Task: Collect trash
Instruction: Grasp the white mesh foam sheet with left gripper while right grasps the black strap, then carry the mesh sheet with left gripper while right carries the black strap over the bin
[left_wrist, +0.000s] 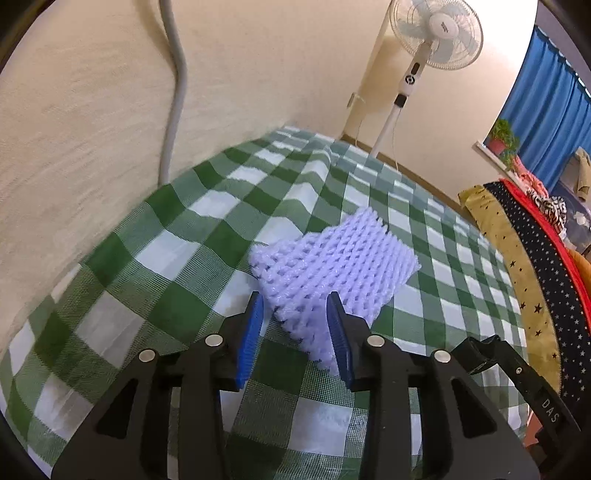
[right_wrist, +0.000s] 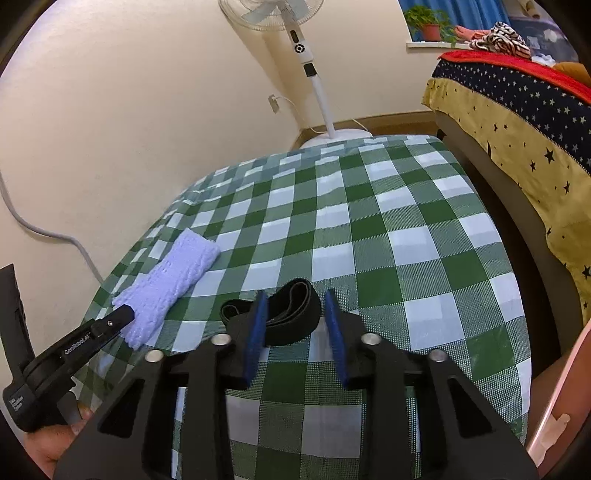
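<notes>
Lying on the green-checked table (left_wrist: 177, 206), a lilac foam fruit net (left_wrist: 332, 266) sits between the partly open jaws of the left gripper (left_wrist: 295, 332), ungripped. Beside it, a black elastic band (right_wrist: 291, 310) lies between the right gripper's (right_wrist: 295, 325) partly open jaws, untouched.

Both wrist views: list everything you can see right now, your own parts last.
foam net: one, pale lilac, on the cloth, near end between the left tongs' pads
black band: one, looped, on the cloth between the right tongs' pads
checked cloth: one, green and white, covering the table
standing fan: one, white, in the corner
grey cable: one, down the wall
starry cover: one, navy, yellow and red, to the right
potted plant: one, green, on the sill
blue curtain: one, by the window
left tongs: black, blue pads, open
right tongs: black, blue pads, open
</notes>
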